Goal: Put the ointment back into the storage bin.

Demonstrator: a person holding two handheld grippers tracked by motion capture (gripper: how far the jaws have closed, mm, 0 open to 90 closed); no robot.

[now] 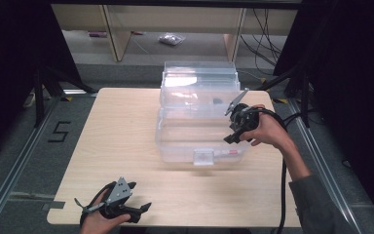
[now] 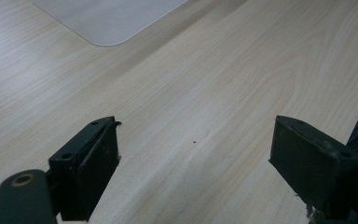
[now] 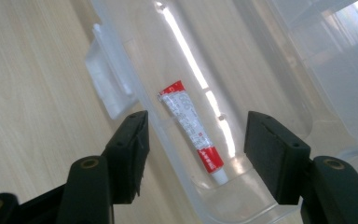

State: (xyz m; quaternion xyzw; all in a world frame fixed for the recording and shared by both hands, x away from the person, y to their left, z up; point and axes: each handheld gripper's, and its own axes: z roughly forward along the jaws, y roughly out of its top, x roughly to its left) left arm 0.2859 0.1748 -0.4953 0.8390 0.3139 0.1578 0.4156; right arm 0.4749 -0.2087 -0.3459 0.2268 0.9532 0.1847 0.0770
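A pale wooden table seen from above, with a clear plastic box standing open on its far half, the lid tipped up behind it and a small latch on its near wall; inside the box, along the near wall toward the right corner, lies a small red and white tube, flat on the bottom; the right gripper, held in a person's right hand, hangs over the right end of the box, pointing down into it; in the right gripper view the tube lies below and between the two black jaws, which stand apart with nothing pressed between them and do not touch the tube; the box wall and latch run past the left-hand jaw in that view; the left gripper rests at the near left edge of the table in the left hand, well apart from the box; in the left gripper view its jaws are spread wide over bare wood, holding nothing.
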